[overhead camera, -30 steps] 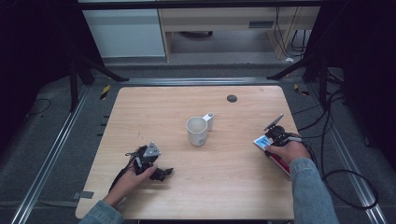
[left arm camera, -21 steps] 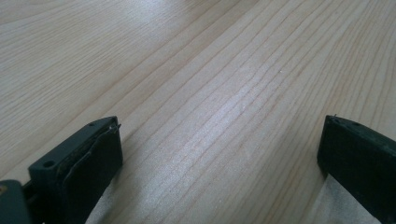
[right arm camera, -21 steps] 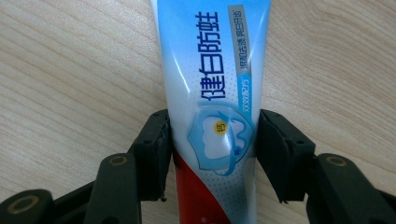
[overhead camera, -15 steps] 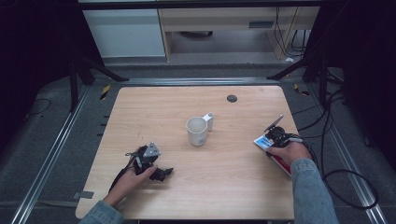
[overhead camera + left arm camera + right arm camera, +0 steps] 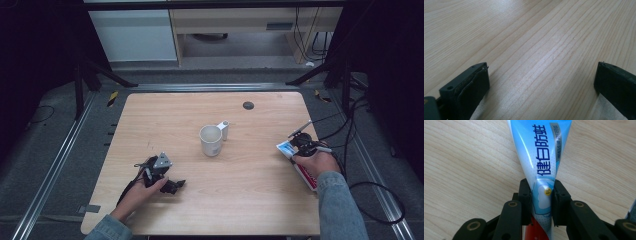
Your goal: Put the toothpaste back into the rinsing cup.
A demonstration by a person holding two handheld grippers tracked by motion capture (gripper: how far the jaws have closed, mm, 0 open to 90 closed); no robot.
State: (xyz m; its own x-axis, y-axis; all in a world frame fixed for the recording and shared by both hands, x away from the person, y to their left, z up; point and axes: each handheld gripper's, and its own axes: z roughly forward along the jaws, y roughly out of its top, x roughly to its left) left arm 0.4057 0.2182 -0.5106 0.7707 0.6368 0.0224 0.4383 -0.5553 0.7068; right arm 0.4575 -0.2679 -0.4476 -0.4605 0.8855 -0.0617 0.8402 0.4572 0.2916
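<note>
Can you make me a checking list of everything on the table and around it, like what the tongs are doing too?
Surface: light wooden table, bare between the things.
Job's things: blue and white toothpaste tube lying near the table's right edge; white mug upright at the middle.
Clutter: small white item beside the mug, small dark disc near the far edge.
Grippers: left tongs wide open over bare wood; right tongs shut on the toothpaste tube.
Cables: black cable trails off the table's right side to the floor.
Surroundings: dark floor, metal rails, pale cabinets behind.
</note>
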